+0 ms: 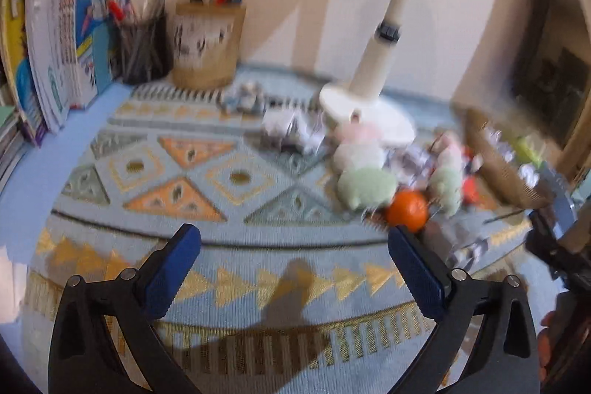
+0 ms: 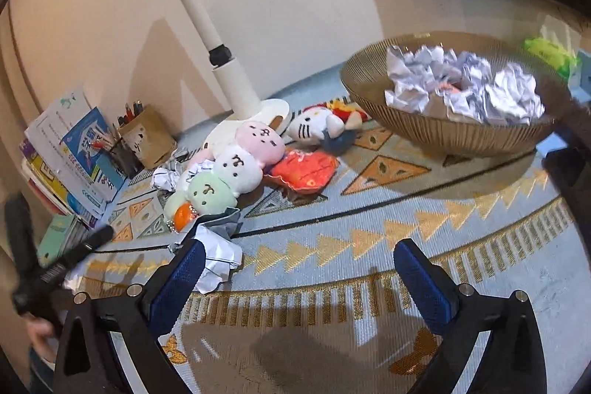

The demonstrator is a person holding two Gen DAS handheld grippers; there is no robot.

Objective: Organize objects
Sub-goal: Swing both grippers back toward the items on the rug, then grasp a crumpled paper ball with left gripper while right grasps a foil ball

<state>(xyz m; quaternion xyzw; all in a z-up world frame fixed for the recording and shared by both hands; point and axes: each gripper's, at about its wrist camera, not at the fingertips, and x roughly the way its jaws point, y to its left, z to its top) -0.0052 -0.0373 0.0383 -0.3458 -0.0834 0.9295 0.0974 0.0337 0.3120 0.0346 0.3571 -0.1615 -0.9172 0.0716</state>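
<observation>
My right gripper (image 2: 299,250) stands open low over the patterned rug, with bare rug between its blue pads. A crumpled paper ball (image 2: 218,261) lies on the rug right by its left finger (image 2: 177,283), not gripped. A golden wire basket (image 2: 436,135) at the right holds several crumpled papers (image 2: 461,87). My left gripper (image 1: 293,235) is open too, with nothing between its fingers. In the blurred left wrist view an orange ball (image 1: 408,209) sits just beyond its right fingertip, beside a stack of plush toys (image 1: 364,187).
Plush toys (image 2: 229,172), a white cat plush (image 2: 317,126) and a red pouch (image 2: 304,168) lie around a white lamp base (image 2: 266,113). Two pen holders (image 1: 207,47) and leaning books (image 1: 55,36) stand against the wall. More crumpled paper (image 2: 164,178) lies near them.
</observation>
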